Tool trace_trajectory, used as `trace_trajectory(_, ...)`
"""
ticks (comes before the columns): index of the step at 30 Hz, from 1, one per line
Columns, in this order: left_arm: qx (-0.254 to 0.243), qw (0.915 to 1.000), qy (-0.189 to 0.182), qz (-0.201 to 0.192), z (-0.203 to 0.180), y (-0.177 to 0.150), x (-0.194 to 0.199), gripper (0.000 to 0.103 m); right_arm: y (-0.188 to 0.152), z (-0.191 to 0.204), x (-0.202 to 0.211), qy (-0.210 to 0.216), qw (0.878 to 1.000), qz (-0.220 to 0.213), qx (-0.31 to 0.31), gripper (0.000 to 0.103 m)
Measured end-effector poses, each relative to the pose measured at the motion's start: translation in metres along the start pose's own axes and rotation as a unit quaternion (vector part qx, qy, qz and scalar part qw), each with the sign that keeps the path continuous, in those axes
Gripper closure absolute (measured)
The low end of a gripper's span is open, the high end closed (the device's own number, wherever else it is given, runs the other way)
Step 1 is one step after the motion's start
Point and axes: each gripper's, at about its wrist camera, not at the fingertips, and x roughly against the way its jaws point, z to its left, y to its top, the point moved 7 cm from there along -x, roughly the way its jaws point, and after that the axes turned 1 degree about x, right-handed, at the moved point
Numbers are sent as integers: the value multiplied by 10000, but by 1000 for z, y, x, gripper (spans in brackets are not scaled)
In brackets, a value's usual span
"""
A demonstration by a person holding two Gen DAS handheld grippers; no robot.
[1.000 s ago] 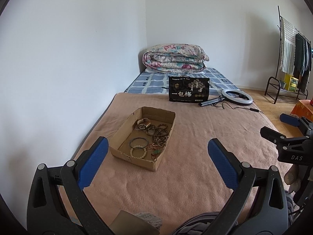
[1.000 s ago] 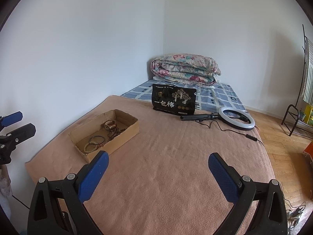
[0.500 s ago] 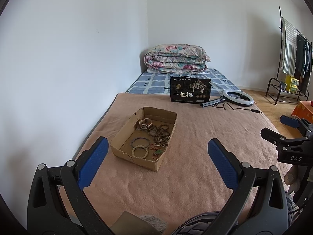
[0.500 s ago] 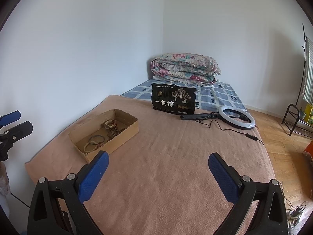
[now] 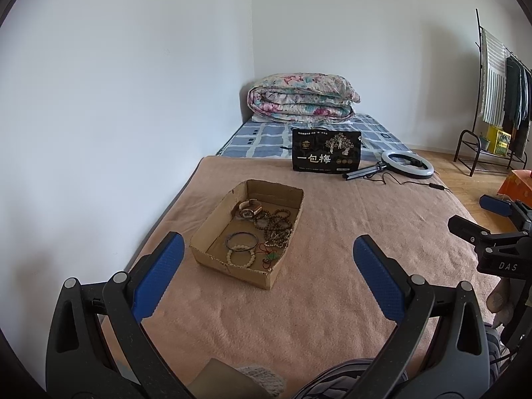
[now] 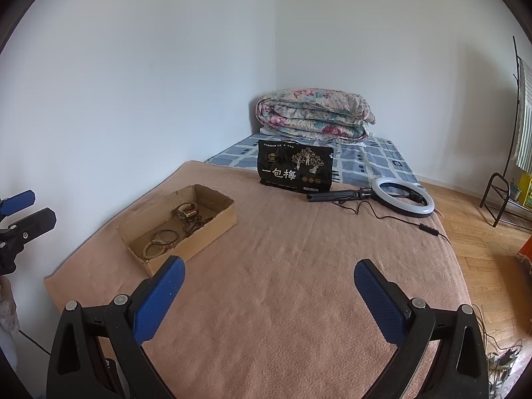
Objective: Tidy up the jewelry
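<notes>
Bracelets, bead strings and a watch lie heaped in a shallow brown cardboard tray (image 5: 212, 255) on the tan blanket-covered bed (image 5: 332, 232). Left gripper (image 5: 268, 272) and right gripper (image 6: 269, 294) hover wide apart, empty, well short of it; whether sorting is ahead or finished cannot be judged.

Soft even daylight, faint shadows, sharp focus, heavy fisheye edge distortion.

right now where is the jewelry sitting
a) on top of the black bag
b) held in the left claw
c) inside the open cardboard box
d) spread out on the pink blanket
c: the bracelets and bead strings lie on the floor of the cardboard box on the blanket, and the left claw is open and holds nothing.
</notes>
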Motion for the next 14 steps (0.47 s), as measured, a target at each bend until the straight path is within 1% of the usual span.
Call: trace_trajectory(14,-52,9998,158,56,3,-8,-5,0,-5,0,-3,-21,10000,51,-37,0)
